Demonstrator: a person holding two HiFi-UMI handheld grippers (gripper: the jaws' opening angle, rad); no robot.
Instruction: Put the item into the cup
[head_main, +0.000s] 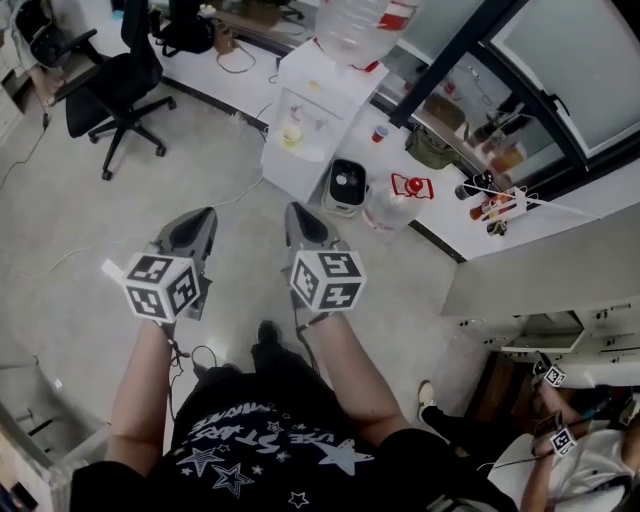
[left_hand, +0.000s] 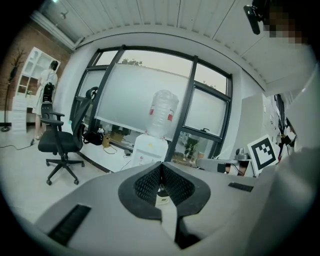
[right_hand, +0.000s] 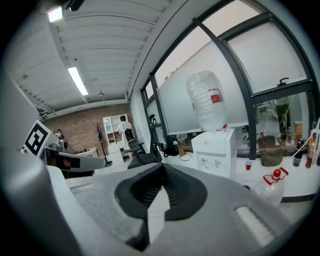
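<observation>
No item for the task and no cup on a work surface shows; the only cup is a small red one (head_main: 379, 133) (right_hand: 245, 165) on the low ledge by the window. The person holds both grippers out at waist height over the floor. My left gripper (head_main: 205, 213) (left_hand: 161, 165) is shut with nothing between its tips. My right gripper (head_main: 293, 209) (right_hand: 161, 166) is shut and empty too, about a hand's width to the right of the left one. Both point toward the water dispenser (head_main: 320, 95) (left_hand: 150, 149) (right_hand: 218, 149).
A black office chair (head_main: 115, 85) (left_hand: 60, 142) stands at the left. On the floor by the dispenser are a small black-and-white appliance (head_main: 347, 187) and a large water bottle with a red handle (head_main: 395, 205) (right_hand: 270, 187). Another person (head_main: 560, 450) is at the lower right.
</observation>
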